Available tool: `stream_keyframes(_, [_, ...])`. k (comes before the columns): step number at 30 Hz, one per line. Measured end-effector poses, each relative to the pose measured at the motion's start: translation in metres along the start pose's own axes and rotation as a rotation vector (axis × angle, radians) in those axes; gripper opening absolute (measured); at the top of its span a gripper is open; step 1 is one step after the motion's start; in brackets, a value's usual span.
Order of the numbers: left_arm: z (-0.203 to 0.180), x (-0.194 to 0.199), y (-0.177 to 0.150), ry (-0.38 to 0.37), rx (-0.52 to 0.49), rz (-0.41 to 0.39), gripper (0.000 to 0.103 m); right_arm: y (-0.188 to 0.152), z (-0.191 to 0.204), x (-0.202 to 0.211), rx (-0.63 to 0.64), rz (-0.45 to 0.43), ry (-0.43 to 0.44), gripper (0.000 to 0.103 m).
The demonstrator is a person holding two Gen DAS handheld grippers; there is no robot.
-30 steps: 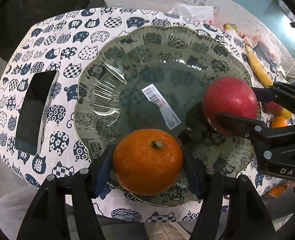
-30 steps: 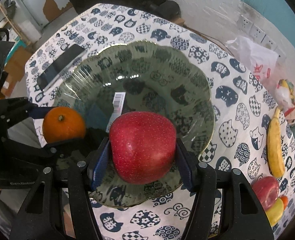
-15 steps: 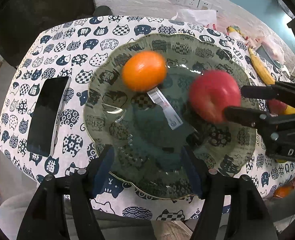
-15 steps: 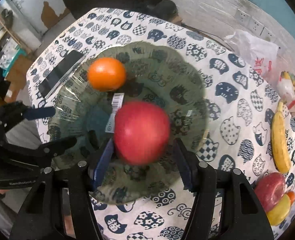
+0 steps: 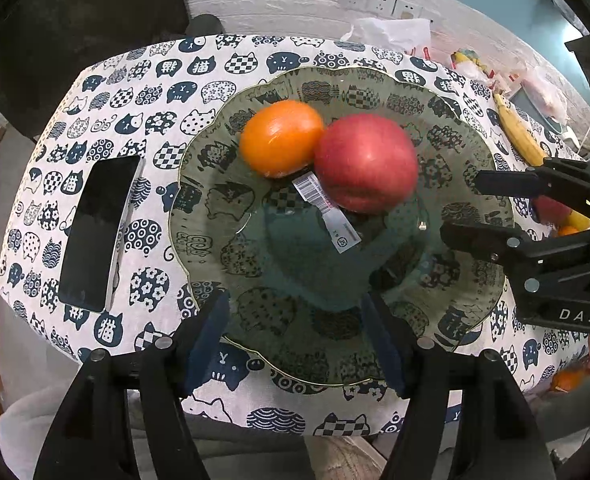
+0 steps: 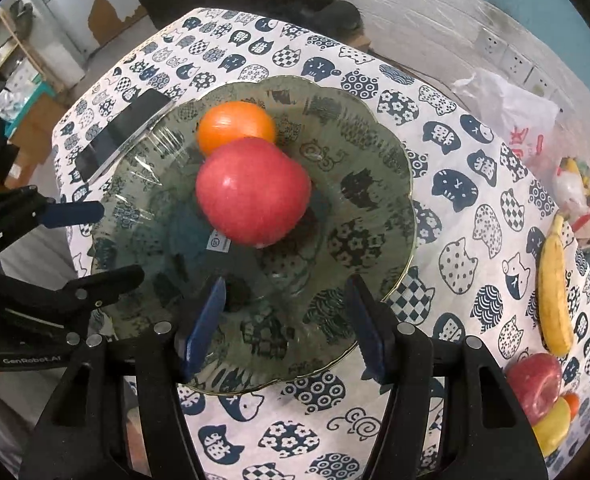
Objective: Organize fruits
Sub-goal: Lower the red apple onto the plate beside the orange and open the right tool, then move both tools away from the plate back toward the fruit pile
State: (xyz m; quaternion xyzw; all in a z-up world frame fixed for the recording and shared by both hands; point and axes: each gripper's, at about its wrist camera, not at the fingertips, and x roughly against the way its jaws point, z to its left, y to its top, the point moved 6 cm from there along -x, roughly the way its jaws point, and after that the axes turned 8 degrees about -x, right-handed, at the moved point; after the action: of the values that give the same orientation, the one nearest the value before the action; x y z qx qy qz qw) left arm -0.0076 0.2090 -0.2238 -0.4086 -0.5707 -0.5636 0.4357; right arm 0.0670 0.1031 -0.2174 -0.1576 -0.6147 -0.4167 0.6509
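Observation:
An orange [image 5: 281, 142] and a red apple [image 5: 367, 164] lie touching each other on the far half of the green glass plate [image 5: 199, 280], over its barcode sticker. My left gripper [image 5: 295, 332] hangs open above the plate's near rim with nothing between its blue pads. My right gripper [image 5: 467, 208] reaches in from the right, also open and holding nothing. In the right wrist view the apple [image 6: 253, 192] sits in front of the orange [image 6: 235, 124], beyond my right gripper [image 6: 285, 312]. My left gripper [image 6: 111, 246] stands at the plate's [image 6: 395, 184] left edge.
A dark phone [image 5: 97, 232] lies on the cat-print cloth left of the plate. A banana [image 6: 555, 292], another red apple [image 6: 535, 384] and more fruit lie at the table's right side. A plastic bag [image 6: 503, 100] sits near the wall sockets.
Both fruits left the grippers and rolled to the plate's far side, where they now touch. Both grippers now stand clear of the fruit.

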Motion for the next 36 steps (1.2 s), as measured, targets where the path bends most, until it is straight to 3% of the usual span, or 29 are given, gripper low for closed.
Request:
stream_keyframes(6, [-0.006,0.007,0.005,0.007,-0.014,-0.012,0.07,0.001,0.0,0.004,-0.021,-0.011,0.019,0.062])
stream_keyframes(15, [-0.028,0.02,0.014,0.003,-0.043,-0.031,0.072,0.005,-0.014,0.054,-0.062,-0.114,0.026,0.067])
stream_keyframes(18, [-0.043,0.03,0.02,-0.011,-0.061,-0.05,0.072,0.0,-0.025,0.072,-0.074,-0.141,-0.002,0.07])
stream_keyframes(21, [-0.06,0.042,0.028,-0.016,-0.082,-0.079,0.081,-0.007,-0.039,0.091,-0.091,-0.168,-0.029,0.075])
stream_keyframes(25, [-0.084,0.055,0.038,-0.026,-0.12,-0.105,0.081,-0.02,-0.064,0.116,-0.121,-0.195,-0.096,0.077])
stream_keyframes(36, [-0.158,0.079,0.063,0.033,-0.31,-0.178,0.088,-0.068,-0.129,0.163,-0.213,-0.233,-0.181,0.082])
